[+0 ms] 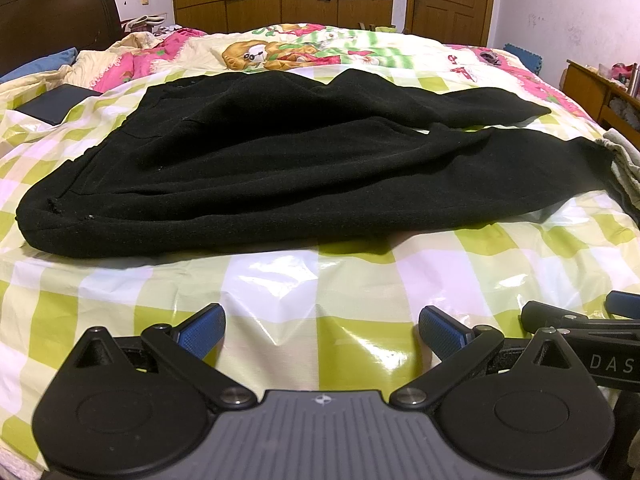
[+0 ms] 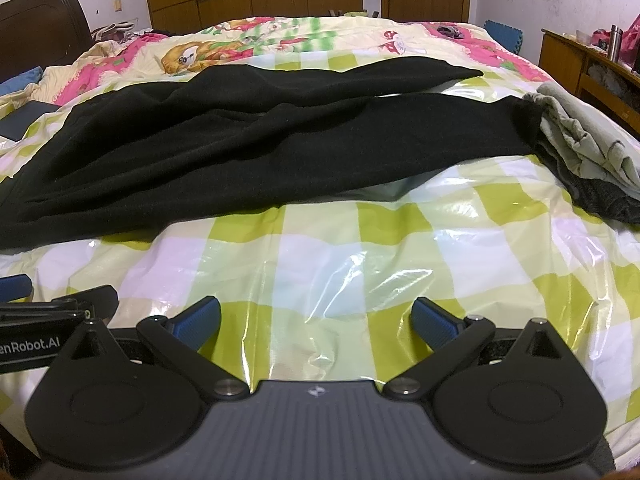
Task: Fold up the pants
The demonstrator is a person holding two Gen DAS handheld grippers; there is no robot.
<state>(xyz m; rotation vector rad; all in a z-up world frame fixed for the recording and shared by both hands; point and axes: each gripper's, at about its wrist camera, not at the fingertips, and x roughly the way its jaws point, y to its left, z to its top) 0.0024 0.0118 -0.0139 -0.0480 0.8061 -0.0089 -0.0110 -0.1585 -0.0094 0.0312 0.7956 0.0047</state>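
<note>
A dark flat object (image 1: 56, 106) is lying far left on the bed, beside the waist end of the black pants (image 1: 280, 168), which are sprawling unfolded across the green-checked plastic sheet (image 1: 360, 280), legs reaching rightward. The left gripper (image 1: 320, 330) is hovering near the sheet's front edge, jaws spread, gripping nothing. Beside it, the right gripper (image 2: 316, 320) is hanging likewise released. Far right, a grey-green garment (image 2: 592, 140) is touching the nearer leg's cuff.
</note>
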